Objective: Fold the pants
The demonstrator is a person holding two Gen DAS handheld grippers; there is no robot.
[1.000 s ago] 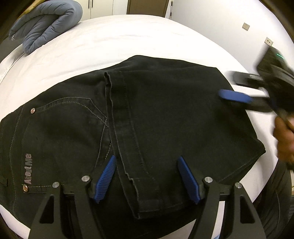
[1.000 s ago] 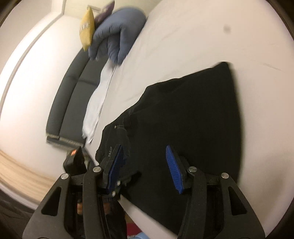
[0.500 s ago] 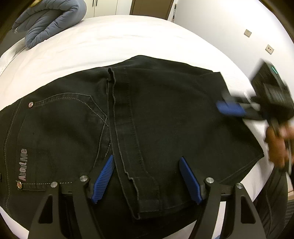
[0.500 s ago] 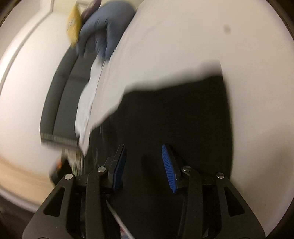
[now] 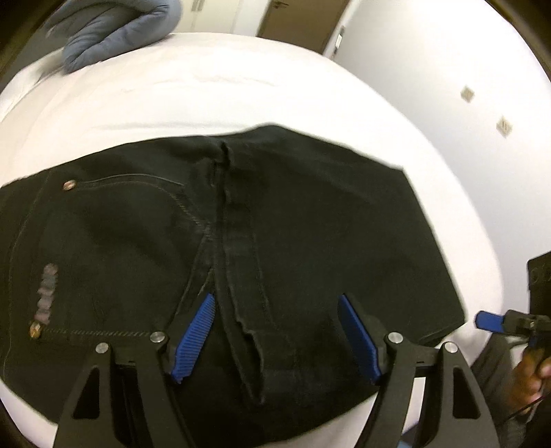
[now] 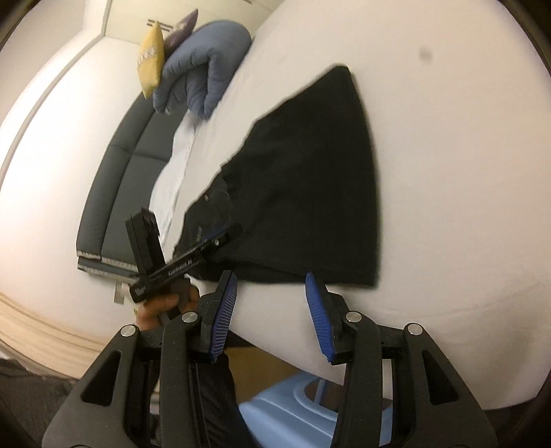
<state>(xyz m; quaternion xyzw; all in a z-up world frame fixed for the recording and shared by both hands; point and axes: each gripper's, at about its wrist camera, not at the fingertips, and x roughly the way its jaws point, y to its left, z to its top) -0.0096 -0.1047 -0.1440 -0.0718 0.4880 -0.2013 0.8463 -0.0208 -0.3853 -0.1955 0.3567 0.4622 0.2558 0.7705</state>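
Black pants (image 5: pixel 310 241) lie folded on the white bed (image 5: pixel 206 96), waist and pocket at the left, a leg hem strip across the middle. My left gripper (image 5: pixel 275 337) is open and empty, held just above the pants' near edge. My right gripper (image 6: pixel 272 310) is open and empty, held off the bed's near edge, just short of the pants (image 6: pixel 310 179). The right gripper also shows at the right edge of the left wrist view (image 5: pixel 496 322). The left gripper also shows in the right wrist view (image 6: pixel 206 248) over the pants' left end.
A grey-blue folded quilt (image 5: pixel 117 31) lies at the bed's far left corner. A dark sofa (image 6: pixel 120 179) with a yellow cushion (image 6: pixel 151 58) stands beside the bed. A light blue basket (image 6: pixel 292 410) stands on the floor below the bed edge.
My right gripper has pulled back off the pants to the bed's near edge. My left gripper has stayed over the pants' near edge, lifted slightly; both remain open.
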